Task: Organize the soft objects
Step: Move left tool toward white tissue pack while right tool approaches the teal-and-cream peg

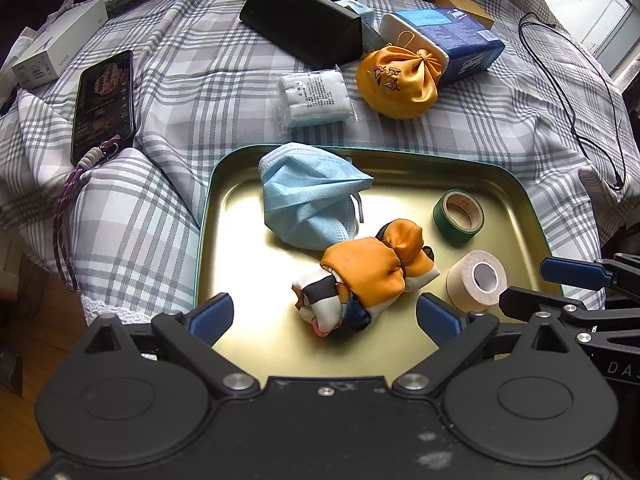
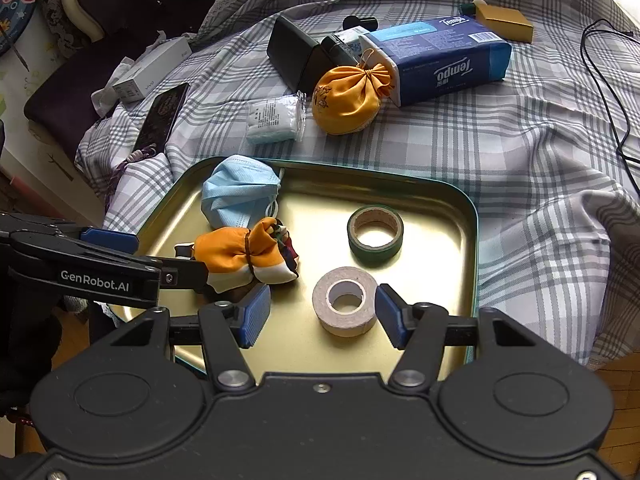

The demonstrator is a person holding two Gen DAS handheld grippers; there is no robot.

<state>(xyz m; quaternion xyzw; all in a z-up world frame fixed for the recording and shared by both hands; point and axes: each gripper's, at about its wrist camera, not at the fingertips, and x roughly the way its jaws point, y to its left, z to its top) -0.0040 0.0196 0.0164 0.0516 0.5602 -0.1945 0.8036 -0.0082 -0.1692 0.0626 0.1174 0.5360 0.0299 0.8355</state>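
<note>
Your left gripper (image 1: 325,316) and right gripper (image 2: 322,312) both gape, holding nothing. The knotted silk scarf (image 1: 366,276) is light and slippery; pinch its tied waist.

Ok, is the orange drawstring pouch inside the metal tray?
No, the orange drawstring pouch sits on the checked cloth beyond the tray, leaning against the blue tissue pack.
</note>
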